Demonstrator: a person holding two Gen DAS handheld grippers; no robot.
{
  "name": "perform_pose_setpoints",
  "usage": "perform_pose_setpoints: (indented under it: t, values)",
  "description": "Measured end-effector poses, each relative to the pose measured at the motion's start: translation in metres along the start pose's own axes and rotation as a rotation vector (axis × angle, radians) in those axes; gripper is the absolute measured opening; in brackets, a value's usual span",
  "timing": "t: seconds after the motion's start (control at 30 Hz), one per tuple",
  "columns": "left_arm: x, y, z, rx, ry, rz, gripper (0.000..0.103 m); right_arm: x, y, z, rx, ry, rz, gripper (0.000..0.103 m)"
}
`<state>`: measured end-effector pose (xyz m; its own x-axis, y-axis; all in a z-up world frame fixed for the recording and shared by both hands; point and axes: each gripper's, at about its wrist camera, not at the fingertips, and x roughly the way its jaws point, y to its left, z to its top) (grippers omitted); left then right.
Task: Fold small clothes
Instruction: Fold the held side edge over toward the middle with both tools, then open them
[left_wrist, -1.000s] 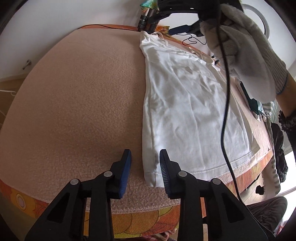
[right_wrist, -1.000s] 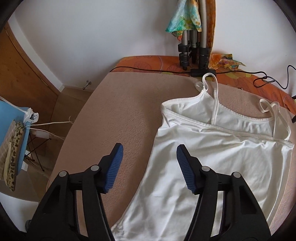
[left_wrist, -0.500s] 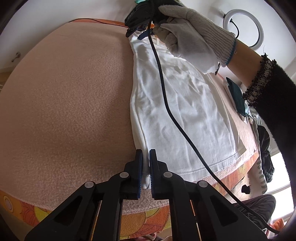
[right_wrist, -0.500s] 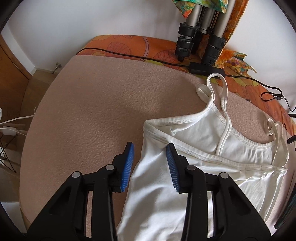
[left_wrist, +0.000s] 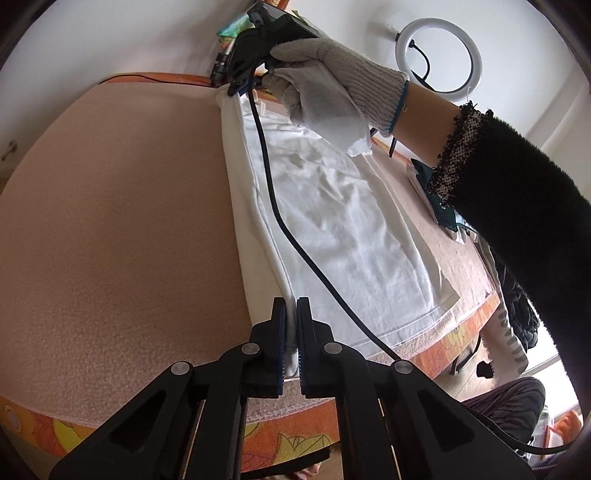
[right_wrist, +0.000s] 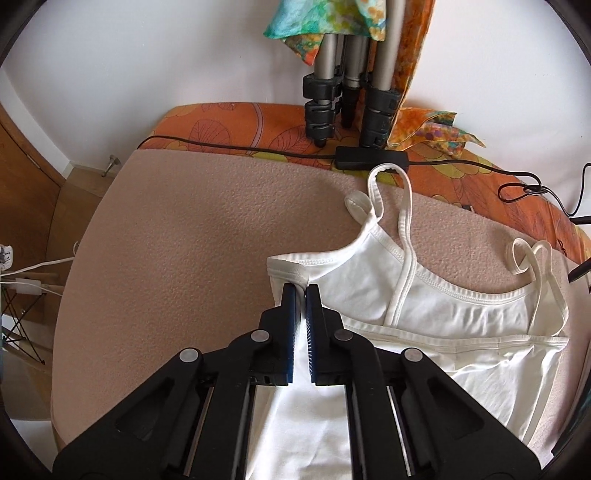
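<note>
- I see the desk (left_wrist: 110, 221), under a pink fleece cover, bare and open left of the white camisole (left_wrist: 351, 229).
- The camisole lies flat along the right half, hem near the front edge.
- My left tongs (left_wrist: 291, 321) are clamped on its hem corner.
- My right tongs (right_wrist: 301, 306) pinch its top corner.
- Tripod legs (right_wrist: 347, 92) and a black cable (right_wrist: 240, 149) crowd the far edge.

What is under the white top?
The white top lies on a fuzzy pink blanket, which shows all around it. An orange flowery cover peeks out at the blanket's edge. Whatever sits directly beneath the top is covered, so I cannot tell.
</note>
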<state>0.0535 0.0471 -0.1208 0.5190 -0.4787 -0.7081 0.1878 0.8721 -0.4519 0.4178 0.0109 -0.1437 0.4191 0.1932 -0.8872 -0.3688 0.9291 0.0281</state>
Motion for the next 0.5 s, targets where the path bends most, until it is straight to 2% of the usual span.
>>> perform_pose_setpoints:
  t: [0.17, 0.5]
  values:
    - [0.004, -0.025, 0.003, 0.069, -0.008, -0.017, 0.004, -0.020, -0.025, -0.005, 0.026, -0.043, 0.004, 0.006]
    - [0.037, -0.063, 0.006, 0.133, 0.048, -0.049, 0.004, -0.015, -0.078, -0.022, 0.068, -0.047, -0.047, 0.006]
